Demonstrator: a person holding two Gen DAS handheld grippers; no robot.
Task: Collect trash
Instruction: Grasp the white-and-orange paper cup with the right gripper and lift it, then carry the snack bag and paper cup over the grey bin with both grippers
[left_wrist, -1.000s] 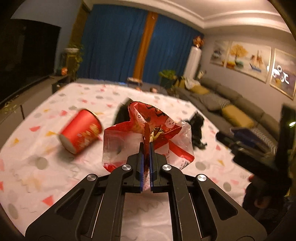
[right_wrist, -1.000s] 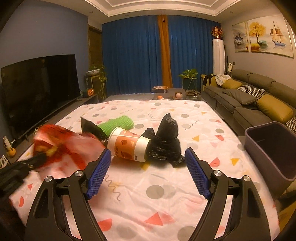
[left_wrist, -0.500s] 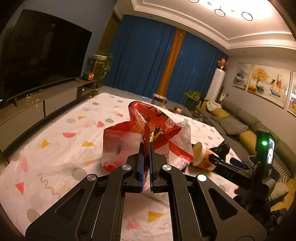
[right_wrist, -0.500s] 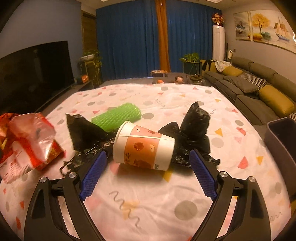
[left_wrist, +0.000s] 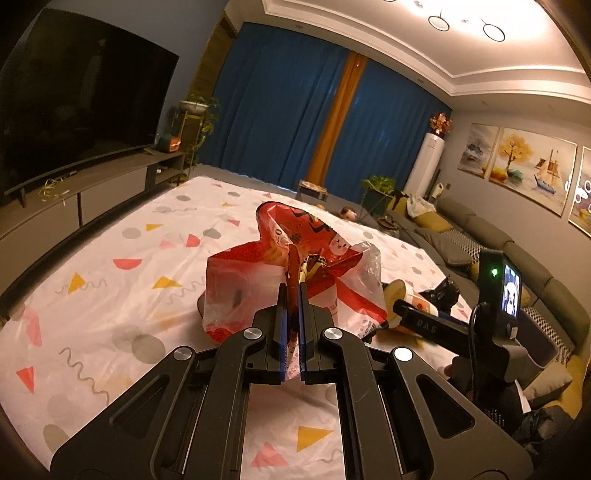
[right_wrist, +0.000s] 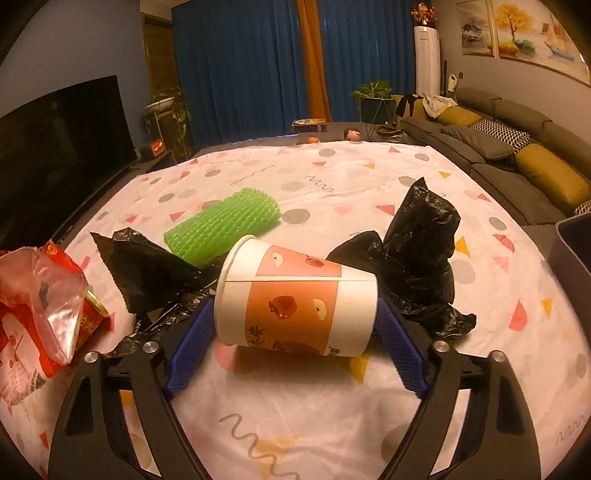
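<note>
My left gripper (left_wrist: 291, 291) is shut on a crumpled red and clear snack bag (left_wrist: 317, 236), held above the patterned sheet (left_wrist: 110, 280). That bag (right_wrist: 37, 314) also shows at the left edge of the right wrist view, with a red cup (right_wrist: 92, 314) partly hidden under it. A white and orange paper cup (right_wrist: 291, 280) lies on its side between the blue pads of my right gripper (right_wrist: 293, 304). Its jaws are closing, one pad at the rim end and one at the base end. I cannot tell whether the pads touch the cup.
Two crumpled black bags (right_wrist: 417, 254) (right_wrist: 147, 266) flank the paper cup, and a green mesh roll (right_wrist: 225, 225) lies behind it. A grey bin (right_wrist: 576, 240) stands off the sheet's right edge. A sofa (right_wrist: 517, 147) lines the right wall, a television (left_wrist: 74, 110) the left.
My right gripper has moved forward and down until its pads flank the paper cup. The left gripper has swung across the sheet, still holding the snack bag.
</note>
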